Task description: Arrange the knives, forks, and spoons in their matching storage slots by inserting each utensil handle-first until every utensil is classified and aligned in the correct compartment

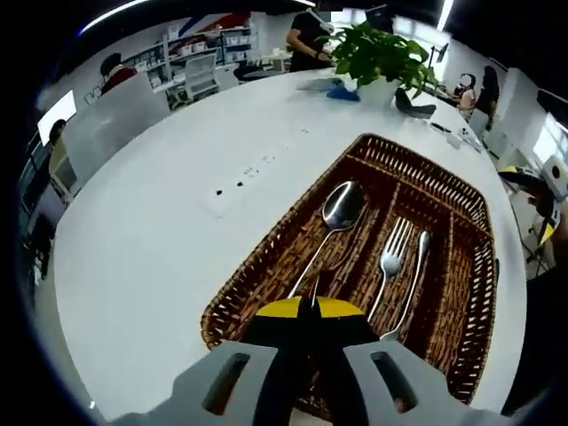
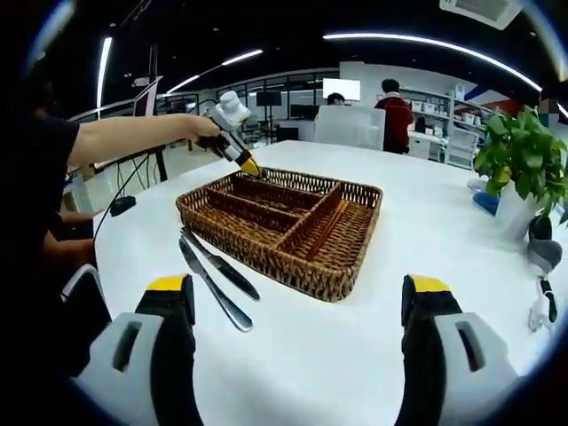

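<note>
A brown wicker cutlery tray point(image 1: 461, 200) with long slots lies on the white table. In one slot rests a silver spoon point(image 1: 342, 207); a fork point(image 1: 395, 248) and another slim utensil point(image 1: 415, 271) lie in the slot beside it. My left gripper point(image 1: 311, 306) hangs over the tray's near end, yellow tips shut, with a thin metal handle running up from between them. The right gripper view has that left gripper point(image 2: 246, 164), held by a hand, at the tray's point(image 2: 306, 277) far left corner. Two knives point(image 2: 216, 273) lie on the table left of the tray. My right gripper point(image 2: 297, 297) is open and holds nothing.
A potted plant point(image 2: 522, 151) in a white pot stands at the table's right side, with small dark items point(image 2: 541, 253) near it. The person's arm point(image 2: 124, 138) reaches in from the left. People, partitions and shelves point(image 2: 390, 111) stand beyond the table.
</note>
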